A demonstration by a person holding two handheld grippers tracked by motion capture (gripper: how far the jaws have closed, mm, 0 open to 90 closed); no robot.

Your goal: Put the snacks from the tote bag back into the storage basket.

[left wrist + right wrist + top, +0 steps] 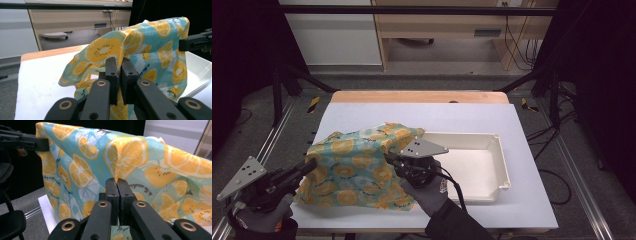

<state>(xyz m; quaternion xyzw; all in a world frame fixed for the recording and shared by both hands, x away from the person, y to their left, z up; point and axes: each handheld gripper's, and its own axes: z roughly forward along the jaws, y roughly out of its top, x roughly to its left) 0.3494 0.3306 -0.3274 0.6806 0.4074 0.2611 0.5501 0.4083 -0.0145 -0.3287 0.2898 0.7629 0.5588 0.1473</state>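
Teal and orange cloth (362, 165) is pinched tight at each end, so it hangs spread out between the left gripper (119, 65) and right gripper (117, 185). Both jaws are shut on it. The tray (503, 165) waits just beyond the right gripper.

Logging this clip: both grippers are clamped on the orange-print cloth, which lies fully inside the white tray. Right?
Not quite. Both the left gripper and right gripper grip the cloth, but the high view shows it mostly on the table left of the white tray, overlapping only its left end.
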